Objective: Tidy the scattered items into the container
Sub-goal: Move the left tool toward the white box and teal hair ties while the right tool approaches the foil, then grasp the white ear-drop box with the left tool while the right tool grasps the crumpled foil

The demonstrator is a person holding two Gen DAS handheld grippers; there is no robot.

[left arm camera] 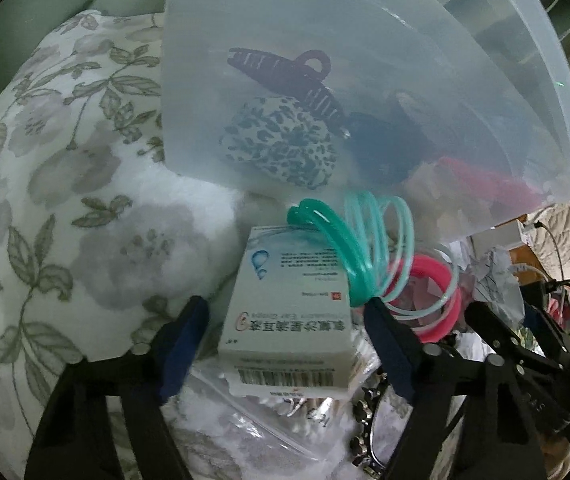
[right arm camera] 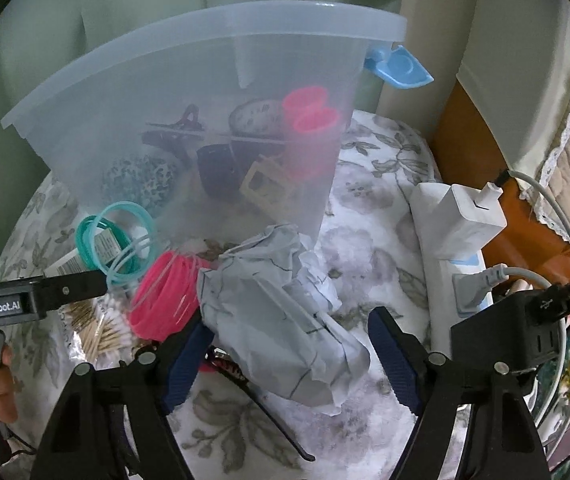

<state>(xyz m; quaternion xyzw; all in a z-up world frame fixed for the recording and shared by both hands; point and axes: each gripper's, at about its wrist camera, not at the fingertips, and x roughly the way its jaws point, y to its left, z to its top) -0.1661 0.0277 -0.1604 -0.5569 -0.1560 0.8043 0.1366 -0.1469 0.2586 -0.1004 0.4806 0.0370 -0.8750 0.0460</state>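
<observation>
A: We are holding the left gripper (left arm camera: 285,344) spread around the white medicine box (left arm camera: 285,320). The right pad is lying against the box's edge; on the left side a gap is showing, so nothing is pinched.

B: We are holding the right gripper (right arm camera: 289,360) spread as well, straddling the crumpled paper (right arm camera: 281,320). Its pads are standing clear of the paper on both sides.

A: The translucent container (right arm camera: 205,92) is sitting on the floral bedcover (left arm camera: 65,200), already carrying a hair claw (left arm camera: 285,76) and a patterned pouch (left arm camera: 281,144). Teal rings (left arm camera: 349,248) and pink rings (right arm camera: 165,300) are leaning just beside its near wall.

B: Toward the bedcover's right edge, a power strip (right arm camera: 445,248) and its cables are crowding us. Left of the container, the bedcover is lying open.

A: A cotton-swab bag (right arm camera: 93,332) is lying under the left gripper.
</observation>
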